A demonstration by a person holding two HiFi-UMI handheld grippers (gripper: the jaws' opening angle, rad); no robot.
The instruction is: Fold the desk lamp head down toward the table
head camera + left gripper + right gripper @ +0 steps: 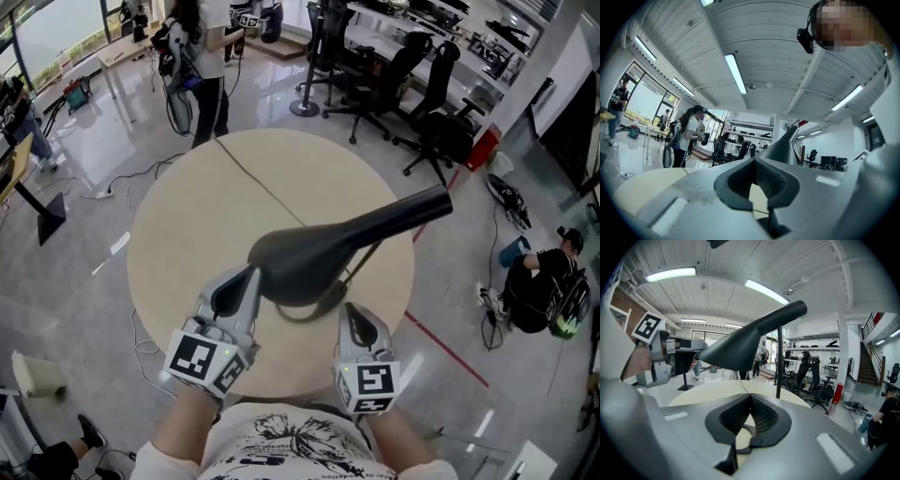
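Note:
A black desk lamp stands on the round beige table [169, 234]. Its wide head [300, 261] hangs level above the table's near half, and its neck [412, 211] runs up to the right. A thin pole [779, 362] carries the head [740, 348], and a dark ring-shaped base [317, 307] shows under it. My left gripper [246, 279] is shut and empty, its tip right at the head's left edge; I cannot tell whether they touch. My right gripper [354, 319] is shut on nothing, just below and in front of the head. The left gripper [677, 357] also shows beside the head.
A thin dark cable [258, 178] crosses the table from its far edge to the lamp. Office chairs [412, 84] stand beyond the table at the back right. One person stands at the far side [202, 56]; another crouches on the floor at the right [544, 281].

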